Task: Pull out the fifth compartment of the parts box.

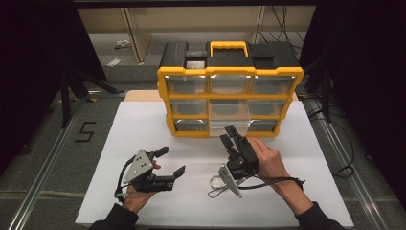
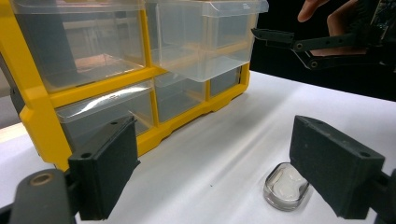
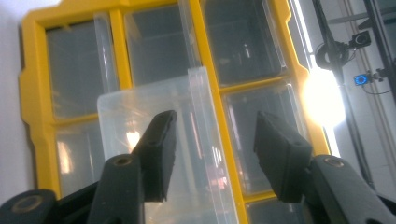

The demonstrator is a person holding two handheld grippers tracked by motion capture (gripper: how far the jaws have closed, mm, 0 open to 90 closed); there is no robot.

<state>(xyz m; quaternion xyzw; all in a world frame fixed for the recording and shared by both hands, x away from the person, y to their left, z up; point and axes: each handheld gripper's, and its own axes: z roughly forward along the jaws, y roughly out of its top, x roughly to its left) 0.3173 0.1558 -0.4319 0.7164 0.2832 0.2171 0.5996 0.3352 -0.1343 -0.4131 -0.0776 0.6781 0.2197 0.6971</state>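
Right gripper [image 1: 229,134]: jaws parted, empty, at pulled-out clear drawer [image 1: 229,127]; light, stiff, slick plastic, probably best held by front lip.

drawer [image 1: 229,125]: clear plastic, pulled partly out of what we see as the organizer's bottom-row middle slot, centre of the high view.

The organizer [image 1: 231,72] has a glossy yellow plastic frame and clear, smooth plastic drawers [image 2: 205,42], the fingers [image 2: 105,172] look matt black, the worktop [image 1: 143,139] matt white, and the small glossy clear dish [image 2: 286,186] glassy.
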